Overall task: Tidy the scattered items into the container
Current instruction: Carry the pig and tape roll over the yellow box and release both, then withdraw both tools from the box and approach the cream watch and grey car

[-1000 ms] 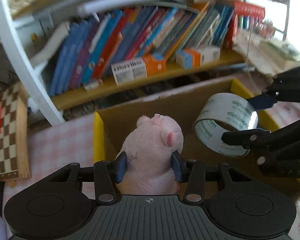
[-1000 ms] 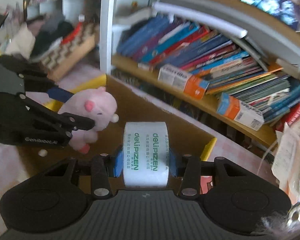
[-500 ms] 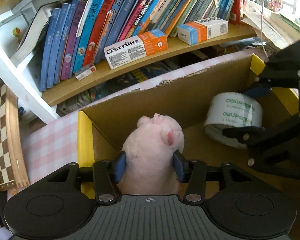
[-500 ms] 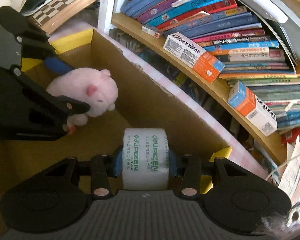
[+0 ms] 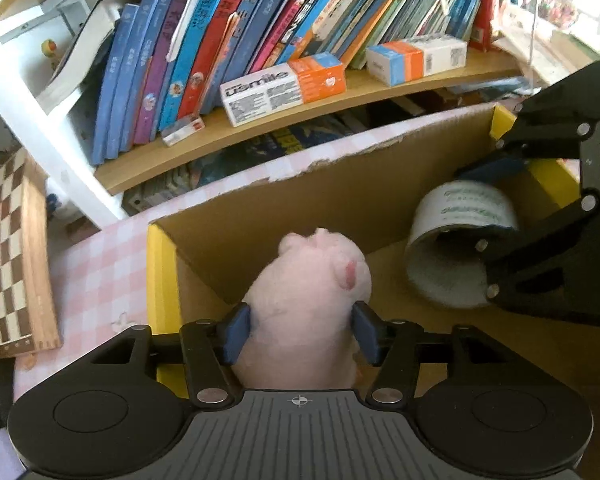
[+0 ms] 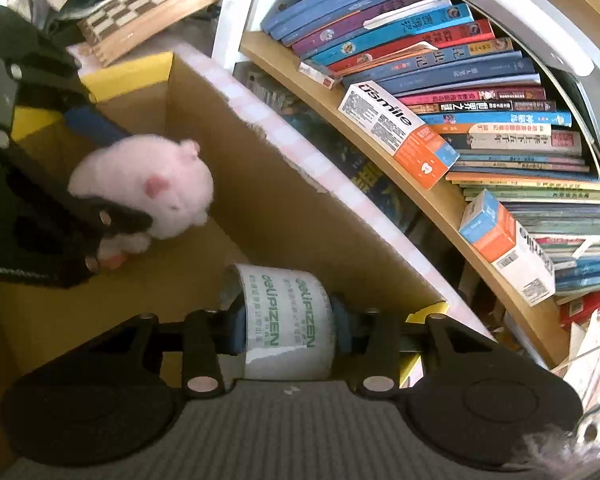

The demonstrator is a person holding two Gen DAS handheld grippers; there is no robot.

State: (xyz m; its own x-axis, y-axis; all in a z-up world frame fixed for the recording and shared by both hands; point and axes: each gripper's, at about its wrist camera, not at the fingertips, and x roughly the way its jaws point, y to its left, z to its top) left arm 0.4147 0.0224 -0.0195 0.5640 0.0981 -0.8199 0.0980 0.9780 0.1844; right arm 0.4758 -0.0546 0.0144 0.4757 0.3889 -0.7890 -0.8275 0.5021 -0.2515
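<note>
A pink plush pig (image 5: 308, 300) sits low inside the cardboard box (image 5: 284, 208), between the blue pads (image 5: 236, 330) of my left gripper (image 5: 300, 332). Those jaws are opening, and the pads still touch the pig's sides. In the right wrist view the pig (image 6: 152, 188) rests near the box (image 6: 268, 200) floor, flanked by the left gripper (image 6: 120, 176). My right gripper (image 6: 288, 328) is shut on a roll of clear tape (image 6: 288, 320) with green lettering, held inside the box at its right end. From the left wrist view, the tape (image 5: 456, 248) shows between the right gripper (image 5: 486, 224) fingers.
A bookshelf (image 5: 300, 128) packed with books and two toothpaste cartons (image 5: 284, 88) stands right behind the box. A wooden chessboard (image 5: 12, 256) lies at the left on the pink checked tablecloth (image 5: 96, 276). Yellow flaps (image 5: 160, 280) edge the box ends.
Both grippers have sunk into the box with their loads. The left jaws stand slightly wider around the pig. The tape roll has tilted and dropped toward the box floor.
</note>
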